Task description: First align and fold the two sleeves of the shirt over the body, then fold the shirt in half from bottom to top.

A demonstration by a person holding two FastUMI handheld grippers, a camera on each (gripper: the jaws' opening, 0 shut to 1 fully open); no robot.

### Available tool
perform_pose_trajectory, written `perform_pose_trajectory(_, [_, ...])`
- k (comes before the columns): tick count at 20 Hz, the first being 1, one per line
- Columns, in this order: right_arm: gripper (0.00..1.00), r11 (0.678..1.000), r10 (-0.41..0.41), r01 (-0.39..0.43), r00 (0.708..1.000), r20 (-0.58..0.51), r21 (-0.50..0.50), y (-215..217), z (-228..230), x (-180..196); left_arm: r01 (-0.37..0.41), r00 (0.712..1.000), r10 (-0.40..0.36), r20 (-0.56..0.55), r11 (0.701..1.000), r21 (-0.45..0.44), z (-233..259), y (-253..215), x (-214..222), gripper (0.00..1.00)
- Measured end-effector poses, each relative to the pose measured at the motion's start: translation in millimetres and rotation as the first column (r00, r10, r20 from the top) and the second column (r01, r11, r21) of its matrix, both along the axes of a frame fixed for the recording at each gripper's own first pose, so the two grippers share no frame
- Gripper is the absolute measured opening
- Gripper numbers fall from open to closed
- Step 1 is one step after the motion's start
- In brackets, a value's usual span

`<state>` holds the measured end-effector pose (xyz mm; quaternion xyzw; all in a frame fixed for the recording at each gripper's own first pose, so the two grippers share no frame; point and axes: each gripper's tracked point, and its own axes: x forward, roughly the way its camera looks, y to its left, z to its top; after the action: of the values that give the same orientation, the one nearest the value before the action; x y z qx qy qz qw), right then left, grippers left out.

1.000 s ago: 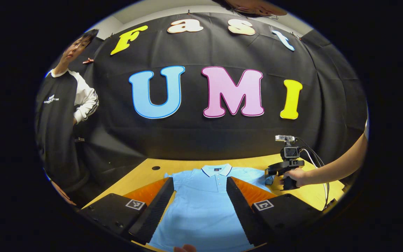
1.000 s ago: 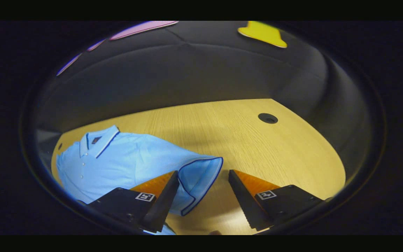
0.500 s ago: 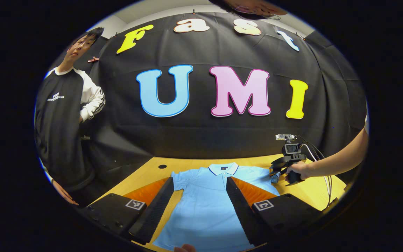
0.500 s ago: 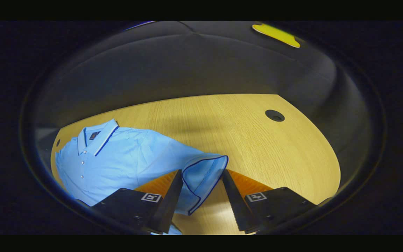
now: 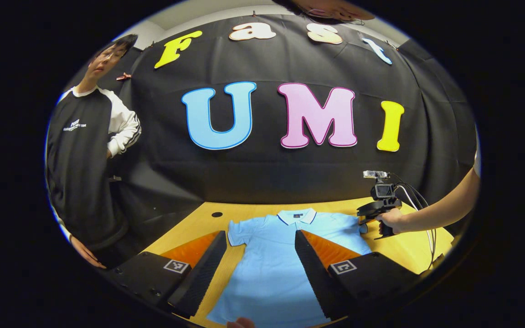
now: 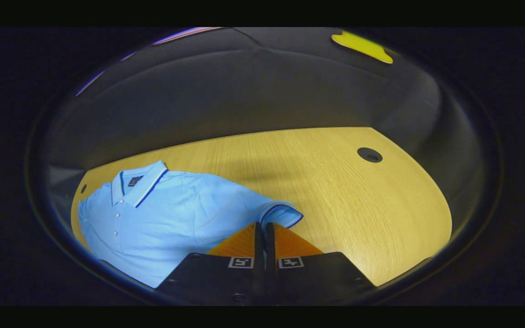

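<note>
A light blue polo shirt (image 5: 271,269) lies flat on the wooden table (image 5: 189,228), collar toward the booth wall. In the left gripper view my left gripper (image 5: 260,237) hangs open over the shirt's body, fingers apart on either side of it. Farther right in that view a hand holds the right gripper (image 5: 367,214) at the shirt's sleeve. In the right gripper view the shirt (image 6: 171,214) spreads to the left, and my right gripper (image 6: 264,225) is shut on the dark-trimmed sleeve cuff (image 6: 283,214), which bunches just above the fingertips.
A person in a black and white top (image 5: 84,150) stands at the table's left end. A bare forearm (image 5: 440,212) reaches in from the right. Round cable holes (image 6: 369,155) (image 5: 217,214) sit in the table. Bare wood (image 6: 335,191) spreads to the right of the sleeve.
My right gripper has closed from wide open onto the sleeve cuff. The left gripper has drawn back and up a little, so the shirt looks smaller and farther off; it stays open.
</note>
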<state>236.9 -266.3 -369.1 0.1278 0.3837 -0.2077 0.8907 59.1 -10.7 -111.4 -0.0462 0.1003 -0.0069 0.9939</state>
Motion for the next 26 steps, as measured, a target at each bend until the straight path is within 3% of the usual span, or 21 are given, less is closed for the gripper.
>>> perform_pose_trajectory(2, [0.05,1.000,0.006,-0.006,1.000,0.014,-0.029,0,9,1,-0.005,1.000,0.005,-0.001,1.000,-0.013,-2,5,1,0.97])
perform_pose_trajectory(3, [0.11,0.999,0.019,-0.018,0.999,0.028,-0.050,3,16,5,-0.008,1.000,0.008,0.001,1.000,-0.017,-2,8,1,0.97])
perform_pose_trajectory(4, [0.00,0.998,0.030,-0.027,0.999,0.045,-0.060,7,24,7,-0.009,1.000,0.009,0.001,1.000,-0.022,-3,11,2,0.92])
perform_pose_trajectory(5, [0.00,0.998,0.036,-0.032,0.998,0.059,-0.054,14,31,10,-0.007,1.000,0.007,0.003,1.000,-0.026,-3,13,2,0.96])
perform_pose_trajectory(8, [0.10,0.998,0.053,-0.050,0.995,0.090,-0.032,40,42,18,-0.006,1.000,0.006,0.007,1.000,-0.025,-5,24,1,0.96])
perform_pose_trajectory(10, [0.00,0.997,0.082,-0.081,0.991,0.105,-0.017,62,46,23,-0.009,1.000,0.009,0.005,1.000,-0.026,-6,32,-2,0.96])
perform_pose_trajectory(11, [0.05,0.995,0.100,-0.099,0.989,0.112,-0.012,73,49,25,-0.011,1.000,0.012,0.003,1.000,-0.027,-8,35,-3,0.96])
perform_pose_trajectory(12, [0.00,0.993,0.117,-0.118,0.985,0.127,-0.004,86,53,29,-0.014,1.000,0.015,0.003,1.000,-0.028,-8,39,-4,0.96])
perform_pose_trajectory(16, [0.05,0.979,0.192,-0.199,0.970,0.151,0.035,141,60,42,-0.026,1.000,0.027,0.005,0.999,-0.029,-8,52,-10,0.97])
perform_pose_trajectory(19, [0.00,0.966,0.246,-0.255,0.958,0.147,0.047,180,57,49,-0.047,0.999,0.047,0.002,0.998,-0.034,-10,63,-15,0.96])
perform_pose_trajectory(20, [0.05,0.961,0.263,-0.273,0.953,0.148,0.052,192,57,51,-0.054,0.999,0.054,0.001,0.998,-0.034,-10,66,-17,0.96])
perform_pose_trajectory(21, [0.00,0.956,0.278,-0.289,0.949,0.146,0.058,203,57,52,-0.060,0.998,0.060,0.000,0.998,-0.035,-11,69,-17,0.96])
perform_pose_trajectory(22, [0.05,0.951,0.291,-0.303,0.946,0.143,0.067,215,55,53,-0.064,0.998,0.064,-0.002,0.997,-0.036,-11,71,-19,0.96])
perform_pose_trajectory(23, [0.00,0.946,0.303,-0.315,0.943,0.139,0.075,225,52,53,-0.070,0.998,0.069,-0.005,0.997,-0.036,-13,73,-22,0.92])
perform_pose_trajectory(24, [0.05,0.940,0.317,-0.330,0.939,0.130,0.087,237,46,54,-0.076,0.997,0.075,-0.008,0.996,-0.036,-13,76,-22,0.96])
perform_pose_trajectory(26, [0.00,0.929,0.344,-0.355,0.932,0.109,0.101,253,35,52,-0.084,0.996,0.083,-0.010,0.996,-0.043,-15,79,-24,0.96])
